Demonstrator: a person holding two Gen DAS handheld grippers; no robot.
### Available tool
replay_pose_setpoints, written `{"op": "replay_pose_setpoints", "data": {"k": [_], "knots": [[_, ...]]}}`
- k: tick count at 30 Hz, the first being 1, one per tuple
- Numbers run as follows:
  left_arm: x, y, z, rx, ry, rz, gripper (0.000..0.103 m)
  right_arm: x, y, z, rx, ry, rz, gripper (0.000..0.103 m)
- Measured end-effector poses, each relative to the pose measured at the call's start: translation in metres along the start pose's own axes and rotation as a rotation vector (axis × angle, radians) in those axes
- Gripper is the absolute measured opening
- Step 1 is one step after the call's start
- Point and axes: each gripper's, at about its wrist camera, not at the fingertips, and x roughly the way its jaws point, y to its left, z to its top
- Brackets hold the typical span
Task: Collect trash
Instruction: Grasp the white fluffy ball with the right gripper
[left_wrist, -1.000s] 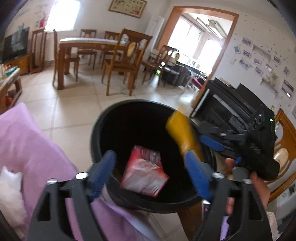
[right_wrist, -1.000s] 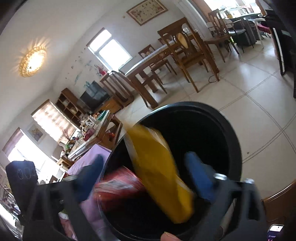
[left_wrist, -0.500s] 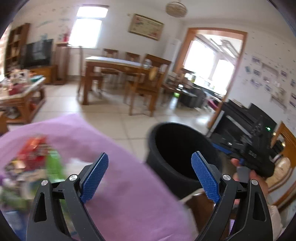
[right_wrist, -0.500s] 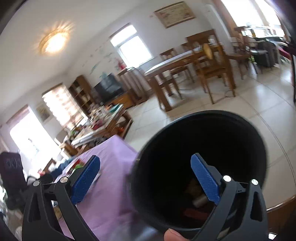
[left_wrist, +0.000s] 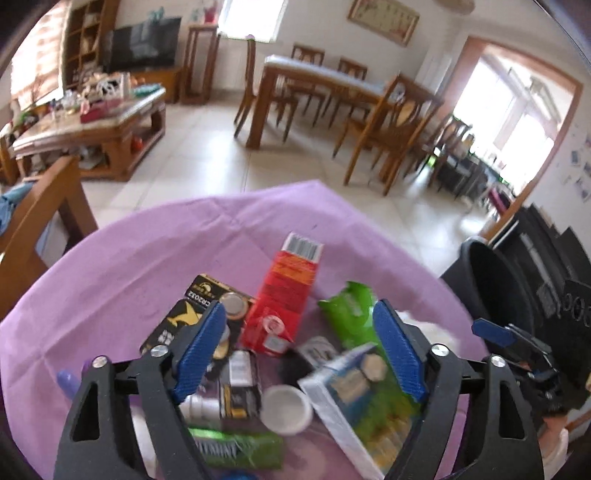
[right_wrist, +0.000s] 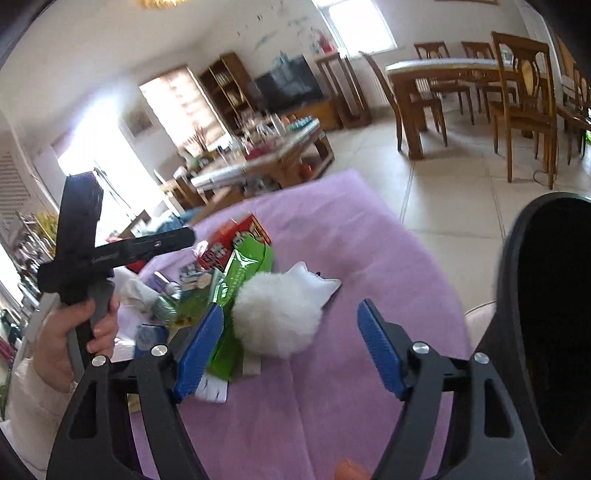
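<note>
A heap of trash lies on the purple cloth (left_wrist: 155, 266): a red carton (left_wrist: 286, 291), a green wrapper (left_wrist: 349, 314), a black battery card (left_wrist: 199, 310), a white cap (left_wrist: 286, 408) and a blue-green box (left_wrist: 364, 398). My left gripper (left_wrist: 301, 350) is open and empty just above the heap. My right gripper (right_wrist: 291, 347) is open and empty over the cloth, next to a white fluffy ball (right_wrist: 277, 317). The black bin (right_wrist: 550, 317) stands at the right; it also shows in the left wrist view (left_wrist: 491, 280).
The left hand-held gripper body (right_wrist: 85, 251) shows at the left of the right wrist view. A wooden chair back (left_wrist: 40, 221) stands by the table's left edge. A coffee table (left_wrist: 92, 125) and a dining table with chairs (left_wrist: 332, 92) stand beyond on tiled floor.
Both grippers have swung left, away from over the black bin to over the trash heap on the purple cloth. The yellow packet and red packet fell into the bin. Both grippers stay open.
</note>
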Motion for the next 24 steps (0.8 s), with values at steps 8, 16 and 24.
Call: {"op": "replay_pose_setpoints", "data": {"k": [8, 16, 24], "knots": [[0.052, 0.01, 0.01, 0.034, 0.109, 0.045, 0.053, 0.04, 0.009, -0.003, -0.036, 0.134, -0.014, 0.068], [0.053, 0.029, 0.012, -0.017, 0.088, 0.037, 0.033, 0.044, 0.017, -0.011, -0.057, 0.165, 0.008, 0.04], [-0.019, 0.006, -0.001, -0.034, -0.136, -0.013, 0.032, -0.004, 0.025, -0.016, -0.069, -0.029, 0.02, 0.04]]}}
